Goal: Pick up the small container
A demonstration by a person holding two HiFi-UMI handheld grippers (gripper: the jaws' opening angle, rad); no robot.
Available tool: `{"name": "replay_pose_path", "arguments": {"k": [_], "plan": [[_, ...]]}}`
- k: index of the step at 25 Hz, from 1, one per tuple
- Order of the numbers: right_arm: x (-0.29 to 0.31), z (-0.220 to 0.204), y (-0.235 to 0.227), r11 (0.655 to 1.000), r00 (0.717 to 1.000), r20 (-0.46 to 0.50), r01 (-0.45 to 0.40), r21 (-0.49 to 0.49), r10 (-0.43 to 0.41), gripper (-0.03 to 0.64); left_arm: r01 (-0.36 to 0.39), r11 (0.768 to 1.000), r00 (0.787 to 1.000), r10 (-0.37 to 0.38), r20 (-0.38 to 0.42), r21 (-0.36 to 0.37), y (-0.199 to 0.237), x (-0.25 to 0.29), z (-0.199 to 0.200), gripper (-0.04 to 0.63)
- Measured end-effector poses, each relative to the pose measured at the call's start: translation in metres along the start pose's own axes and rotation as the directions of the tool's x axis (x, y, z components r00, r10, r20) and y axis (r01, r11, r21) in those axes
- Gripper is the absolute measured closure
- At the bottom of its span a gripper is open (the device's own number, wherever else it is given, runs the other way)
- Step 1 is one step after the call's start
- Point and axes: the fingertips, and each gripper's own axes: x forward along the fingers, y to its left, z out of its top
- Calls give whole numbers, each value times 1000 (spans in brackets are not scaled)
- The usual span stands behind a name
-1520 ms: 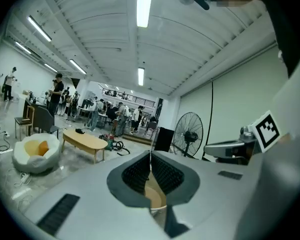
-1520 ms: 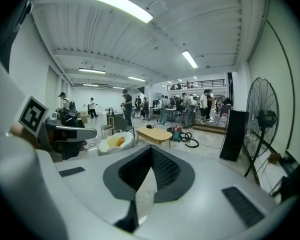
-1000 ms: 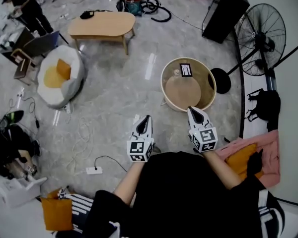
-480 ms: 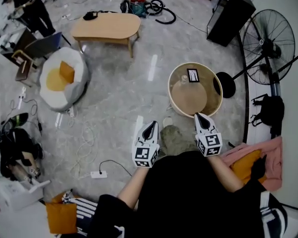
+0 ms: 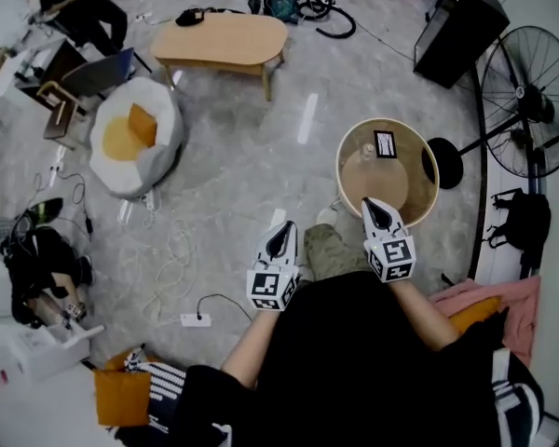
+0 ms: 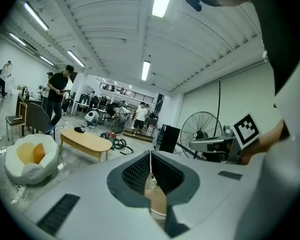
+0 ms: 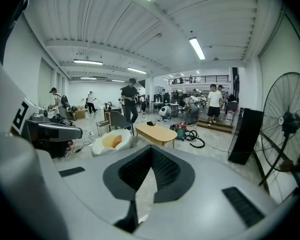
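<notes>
A round light-wood side table (image 5: 422, 198) stands on the floor just ahead of me, to the right. On its top lie a small pale container (image 5: 366, 153) and a black-and-white card (image 5: 385, 144). My right gripper (image 5: 373, 205) hangs over the table's near rim, shut with nothing in it. My left gripper (image 5: 281, 230) is over the floor left of the table, also shut and empty. In the left gripper view the left gripper (image 6: 150, 155) has its jaws meeting, and the tan table top (image 6: 155, 200) shows behind them. The right gripper (image 7: 151, 150) looks out over the hall, its jaws closed at the tip.
A standing fan (image 5: 533, 101) and a black box (image 5: 460, 26) stand right of the table. A low wooden coffee table (image 5: 222, 40) and a white beanbag (image 5: 135, 140) are farther left. Cables and a power strip (image 5: 195, 320) lie on the floor. Pink cloth (image 5: 475, 296) lies at my right.
The round table has come closer and shifted right in the head view. My right gripper now reaches over its near rim. Both grippers stay shut.
</notes>
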Motion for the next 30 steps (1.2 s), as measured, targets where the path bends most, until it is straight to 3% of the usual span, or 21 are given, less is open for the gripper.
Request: {"name": "replay_pose_path", "arguments": {"k": [5,11,17,26,30], "plan": [[50,2,-37,999,1000,-15,-1,33,2,603,19,1000,998,-18,-52,10,18,58,6,571],[101,14,-98,994,997,-43,61,88,-58,603,52,999,996,-52,-70,-5,49,147,36,571],[140,18,-188,983,990,-84,121,140,-110,603,87,996,992,-84,-91,24,55,257,66,571],[188,26,-285,960,981,-65,190,205,-181,603,188,982,969,-182,-166,25,31,374,61,571],[193,19,-322,939,966,-81,259,226,-247,603,254,966,943,-237,-235,45,23,413,50,571]]}}
